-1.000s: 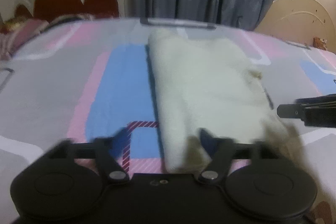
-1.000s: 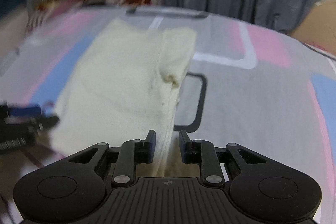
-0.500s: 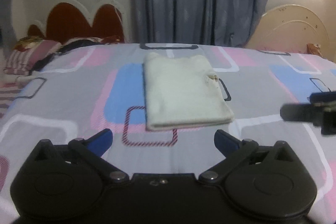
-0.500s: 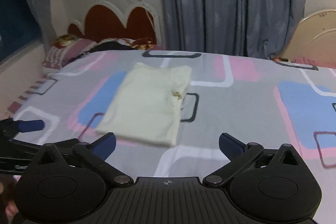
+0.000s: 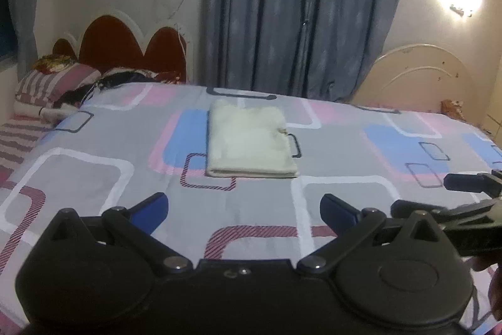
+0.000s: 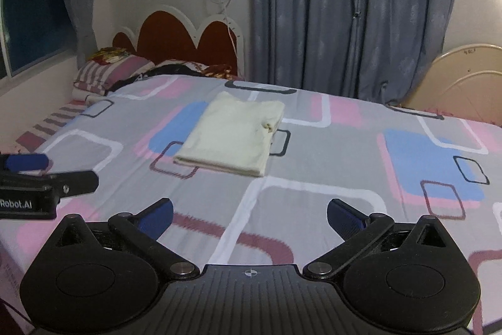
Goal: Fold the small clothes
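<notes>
- Two grippers stand spread wide and empty: the left gripper (image 5: 244, 208) and the right gripper (image 6: 250, 213) both hang above the bed (image 6: 329, 165), with bare sheet showing between their blue pads.
- One cream garment (image 6: 230, 134) lies flat in the middle of the bed as a neat folded rectangle, well apart from both grippers and touched by neither.
- Its near edge shows stacked layers lying even; a small dark mark sits at a notch on its right side.
- Judged from this, the fold looks finished, and the step in hand is clearing away from it.
- To do it well, keep both grippers high and clear of the cloth, so no finger catches the loose near edge or drags the layers askew.
- No other garment to fold is visible on the sheet; pillows (image 6: 109, 72) lie at the headboard.
</notes>
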Available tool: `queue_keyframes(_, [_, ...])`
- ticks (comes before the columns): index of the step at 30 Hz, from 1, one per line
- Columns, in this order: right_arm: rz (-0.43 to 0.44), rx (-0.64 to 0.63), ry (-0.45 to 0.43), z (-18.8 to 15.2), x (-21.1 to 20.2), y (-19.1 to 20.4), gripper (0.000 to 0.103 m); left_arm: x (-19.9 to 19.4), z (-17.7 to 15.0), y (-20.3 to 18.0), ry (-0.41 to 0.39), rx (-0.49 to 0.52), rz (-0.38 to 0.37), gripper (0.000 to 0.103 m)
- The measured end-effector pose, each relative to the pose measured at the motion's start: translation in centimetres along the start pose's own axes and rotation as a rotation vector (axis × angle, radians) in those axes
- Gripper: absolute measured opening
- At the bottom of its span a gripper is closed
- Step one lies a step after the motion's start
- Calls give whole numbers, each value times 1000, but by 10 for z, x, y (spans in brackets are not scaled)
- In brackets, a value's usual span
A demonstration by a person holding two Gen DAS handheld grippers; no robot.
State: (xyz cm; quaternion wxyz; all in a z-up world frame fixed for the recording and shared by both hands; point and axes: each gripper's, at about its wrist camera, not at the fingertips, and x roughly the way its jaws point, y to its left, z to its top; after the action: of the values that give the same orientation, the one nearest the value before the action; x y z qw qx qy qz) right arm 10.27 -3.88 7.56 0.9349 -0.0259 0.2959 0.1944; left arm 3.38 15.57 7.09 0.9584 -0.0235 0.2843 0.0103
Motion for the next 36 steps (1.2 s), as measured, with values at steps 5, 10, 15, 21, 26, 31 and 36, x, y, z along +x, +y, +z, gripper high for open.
queue_keyframes(5, [-11,-2,-42,-5,-27,6,103,-18,-4,-13,-28,20,-14,103])
queue_keyframes(10, [-25,7,-64,-6,-45,1,103,-29,-4,-23,-61,24,-23,103])
queue_keyframes(15, [-40,12,-94,-4,-60,-5,103,-36,0,-34,-94,38,-31,103])
queue_keyframes(21, [-43,28,-119,1,-71,-18,103,-38,1,-44,-110,56,-35,103])
queue_keyframes(26, [-30,38,-124,5,-74,-24,103,-39,1,-46,-112,65,-31,103])
queue_keyframes(31, [-21,41,-130,7,-76,-29,103,-42,3,-46,-122,71,-22,103])
queue_keyframes(36, [-12,26,-125,10,-75,-32,103,-43,5,-44,-128,83,-12,103])
